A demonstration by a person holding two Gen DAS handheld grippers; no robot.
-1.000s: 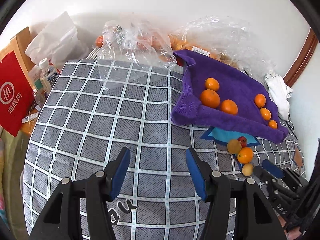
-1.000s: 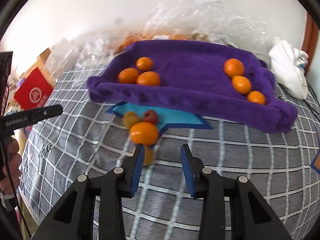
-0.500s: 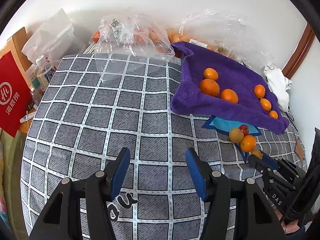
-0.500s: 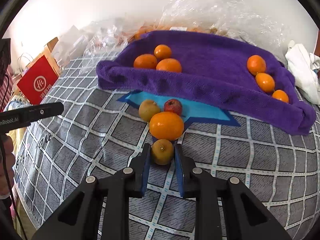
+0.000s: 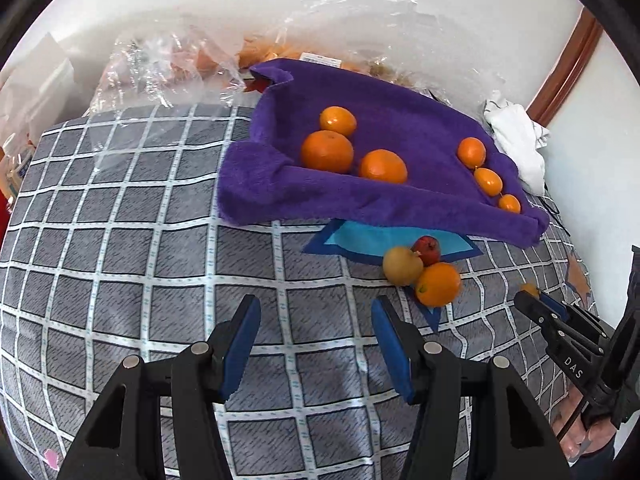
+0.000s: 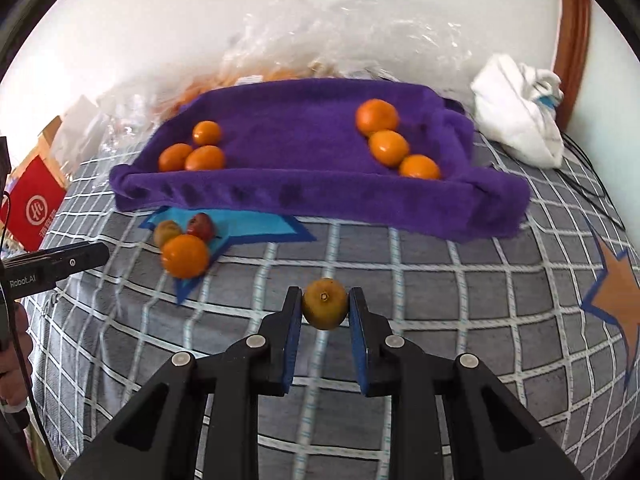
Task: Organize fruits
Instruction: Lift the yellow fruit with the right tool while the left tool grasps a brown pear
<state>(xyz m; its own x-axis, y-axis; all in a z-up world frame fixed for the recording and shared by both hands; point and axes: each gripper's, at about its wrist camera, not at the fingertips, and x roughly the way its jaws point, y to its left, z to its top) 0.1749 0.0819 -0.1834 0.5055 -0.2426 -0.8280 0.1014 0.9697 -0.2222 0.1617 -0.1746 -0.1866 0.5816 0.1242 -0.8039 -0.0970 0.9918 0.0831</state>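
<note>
1. Purple towel (image 6: 304, 184) lies bunched on the grey checked cloth (image 5: 120, 240) in front of you, its near edge folded up like a low wall.
2. Your right gripper (image 6: 325, 308) is closed on a small yellow-orange fruit (image 6: 325, 304); both blue pads touch its sides, and it sits held above the checked cloth, in front of the towel.
3. From your left camera, that same gripper (image 5: 536, 300) shows at the far right, with only a sliver of the fruit (image 5: 530, 289) visible at its tip.
4. Your left gripper (image 5: 316, 332) is wide open and holds nothing, with checked cloth showing between its pads.
5. Three loose fruits sit touching each other by the blue star patch (image 6: 240, 228), just in front of the towel's near edge: a big orange (image 6: 185, 255), a yellowish fruit (image 6: 167, 232) and a small red one (image 6: 201, 225).
6. On the towel you have two groups, well apart: three oranges (image 6: 192, 152) clustered at the left, and three more (image 6: 388, 146) in a row at the right.
7. Behind the towel, crumpled clear plastic bags (image 6: 340, 40) lie against the white wall, with some orange showing through them.
8. At the far right, a white bundle (image 6: 520, 120) rests near the towel's corner.
</note>
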